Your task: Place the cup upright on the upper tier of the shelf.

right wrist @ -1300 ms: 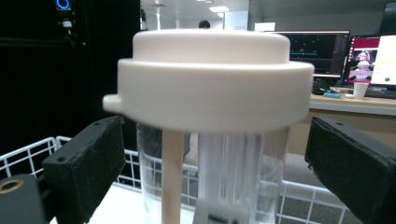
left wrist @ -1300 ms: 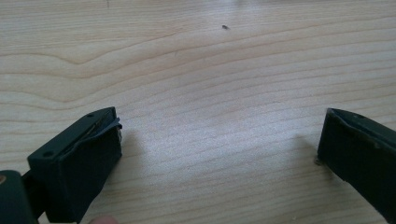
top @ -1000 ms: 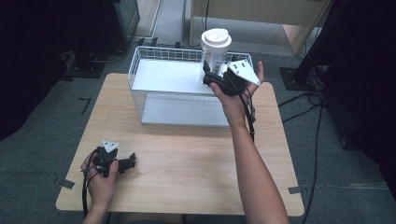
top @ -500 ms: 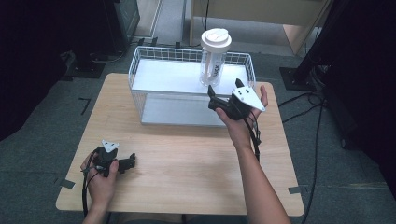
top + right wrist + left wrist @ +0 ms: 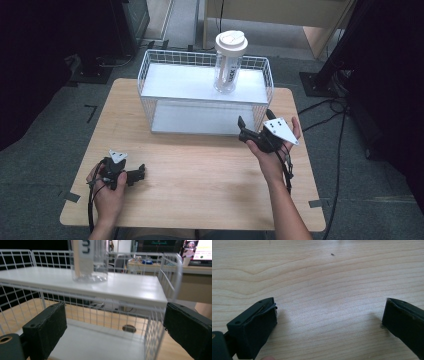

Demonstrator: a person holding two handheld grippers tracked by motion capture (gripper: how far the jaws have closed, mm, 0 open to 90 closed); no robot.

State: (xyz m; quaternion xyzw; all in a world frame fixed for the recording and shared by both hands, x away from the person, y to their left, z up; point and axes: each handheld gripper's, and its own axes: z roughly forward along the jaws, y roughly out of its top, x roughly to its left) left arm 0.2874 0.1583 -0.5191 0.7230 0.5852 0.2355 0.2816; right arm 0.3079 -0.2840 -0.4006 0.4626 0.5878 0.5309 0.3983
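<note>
My right hand-held gripper [image 5: 252, 127] hangs just in front of the white wire rack [image 5: 150, 65], near its right end, with its 2 jaws spread wide and nothing between them. In the right gripper view those jaws frame the rack's front mesh, and the clear bottle [image 5: 88, 261] stands upright on the rack's upper white shelf [image 5: 130, 287], above and left of the gap. From the high view the bottle [image 5: 227, 65] has a broad white lid [image 5: 231, 41] and sits toward the right half of that shelf, well apart from my hand-held gripper. A lower white shelf [image 5: 200, 120] lies beneath it inside the rack.

My left hand-held gripper [image 5: 135, 174] rests low at the near left part of the wooden surface [image 5: 200, 175], far from the rack. Its 2 jaws are also released and wide apart; the left gripper view shows bare wood grain between them [image 5: 329, 315]. My left hand [image 5: 107, 187] wraps its handle, and a black cable [image 5: 91, 210] trails back toward me.
</note>
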